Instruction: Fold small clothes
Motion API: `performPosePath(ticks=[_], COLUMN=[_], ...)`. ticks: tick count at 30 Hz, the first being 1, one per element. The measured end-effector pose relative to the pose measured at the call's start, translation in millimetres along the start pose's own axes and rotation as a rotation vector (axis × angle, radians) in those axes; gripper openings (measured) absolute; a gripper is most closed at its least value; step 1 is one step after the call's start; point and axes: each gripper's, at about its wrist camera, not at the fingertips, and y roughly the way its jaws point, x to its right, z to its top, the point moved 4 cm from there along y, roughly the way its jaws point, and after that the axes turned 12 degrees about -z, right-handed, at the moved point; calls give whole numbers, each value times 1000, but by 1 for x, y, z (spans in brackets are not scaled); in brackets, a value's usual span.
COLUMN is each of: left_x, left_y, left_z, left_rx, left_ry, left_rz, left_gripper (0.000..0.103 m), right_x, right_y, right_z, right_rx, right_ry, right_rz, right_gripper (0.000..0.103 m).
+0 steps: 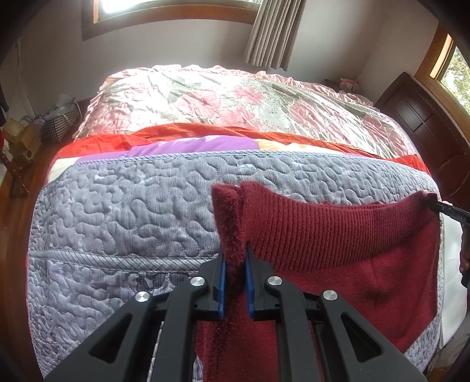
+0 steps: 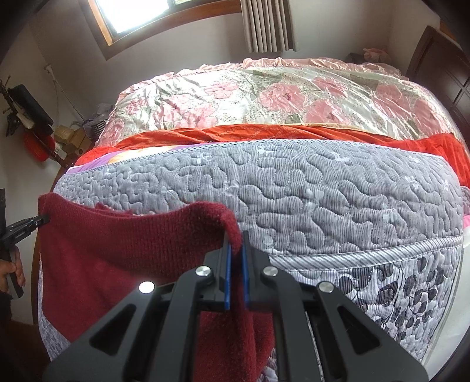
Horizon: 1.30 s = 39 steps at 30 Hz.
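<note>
Bedroom; bed (image 1: 117,211) covered at the near end by a grey quilted coverlet (image 2: 323,191) with meandering stitch pattern. Held up over its near edge: one dark red garment (image 1: 337,235), small, of two textures — a ribbed knit band along the top edge, fleecy or terry-like cloth below it. Top edge is stretched roughly level between the two grippers and sags slightly in the middle; the body hangs down in front of the coverlet. Left hand-held gripper (image 1: 235,282): blue-padded jaws narrow, clamped on a bunched upright fold at the garment's left top corner, cloth filling the gap. Right hand-held gripper (image 2: 236,276): jaws likewise narrow, pinching the right top corner, which curls over the pad tips. Each gripper appears in the other's view at the far corner of the band. Beyond the coverlet: orange-red blanket (image 1: 205,129), purple cloth (image 1: 191,147), pink floral satin bedspread (image 2: 279,97). Window (image 2: 141,17) and striped curtain (image 2: 267,23) on the far wall.
</note>
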Motion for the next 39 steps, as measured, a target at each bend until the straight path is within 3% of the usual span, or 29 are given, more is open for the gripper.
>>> performPosePath(ticks=[11, 19, 22, 26, 30, 35, 39], left_x=[-21, -26, -26, -17, -7, -12, -13], left_y=[36, 30, 14, -23, -46, -54, -48], left_z=[-8, -18, -24, -51, -109, -167, -187], left_rx=[-73, -76, -60, -31, -98, -194, -233], left_ry=[10, -14, -29, -71, -130, -242, -319], left_rz=[71, 107, 110, 48, -29, -25, -66], left_gripper=[15, 26, 42, 63, 64, 64, 67], right_x=[5, 12, 16, 26, 40, 43, 30], right_y=[43, 32, 9, -21, -42, -52, -48], right_z=[-5, -13, -21, -60, -117, -178, -206], right_rx=[-60, -40, -22, -71, -179, -307, -366], right_ry=[12, 53, 91, 150, 241, 353, 308], right_rz=[-56, -70, -55, 0, 89, 207, 226], right_gripper=[6, 26, 44, 49, 49, 52, 55])
